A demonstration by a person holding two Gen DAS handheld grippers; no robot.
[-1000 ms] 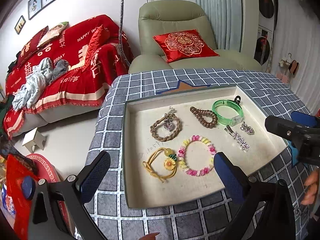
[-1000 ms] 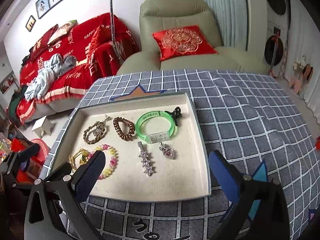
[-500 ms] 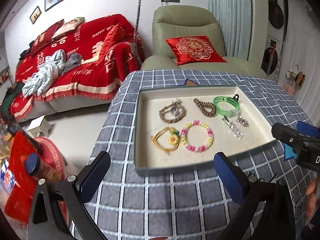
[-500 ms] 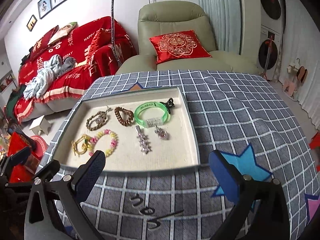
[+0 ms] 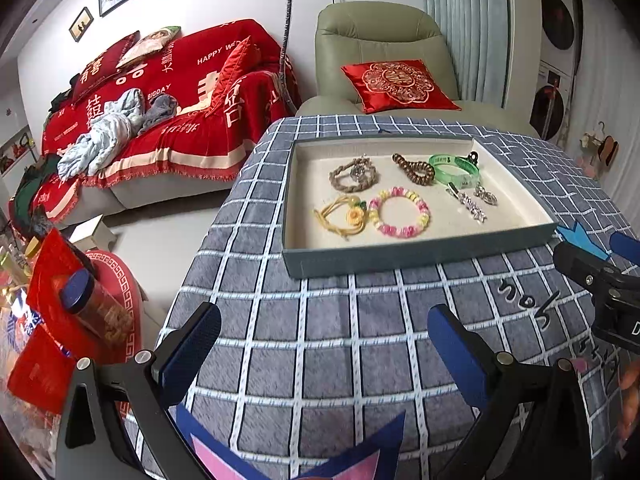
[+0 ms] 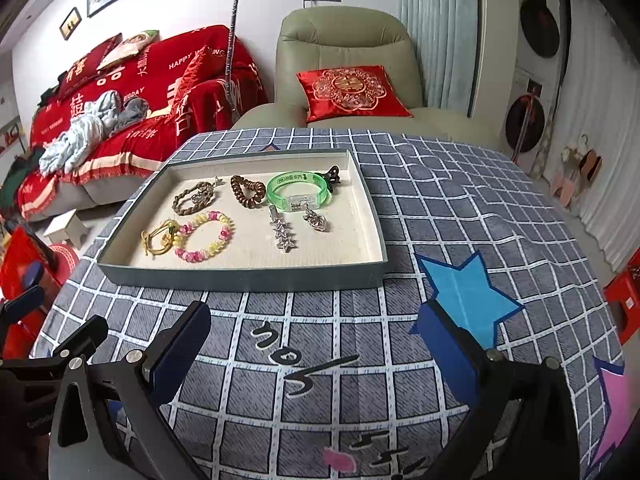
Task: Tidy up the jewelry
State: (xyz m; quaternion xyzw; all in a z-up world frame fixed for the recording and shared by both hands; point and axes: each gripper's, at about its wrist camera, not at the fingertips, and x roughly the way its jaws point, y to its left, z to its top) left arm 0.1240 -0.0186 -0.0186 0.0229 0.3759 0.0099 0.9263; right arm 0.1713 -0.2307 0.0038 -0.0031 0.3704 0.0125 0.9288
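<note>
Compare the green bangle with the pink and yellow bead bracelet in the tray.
The green bangle is one smooth translucent band with a clear block; the bead bracelet is many small pink and yellow beads. The bangle lies at the tray's far side, beside a black clip; the bracelet lies nearer, touching a yellow cord. Both lie flat as rings.

Blk frames, blue-padded fingers [image 5: 192, 344], silver screws.

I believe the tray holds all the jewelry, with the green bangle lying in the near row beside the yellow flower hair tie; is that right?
Not quite. The green bangle lies in the far row of the tray, beside the brown spiral hair tie. The right wrist view shows the pink and yellow beaded bracelet beside the yellow flower hair tie.
</note>
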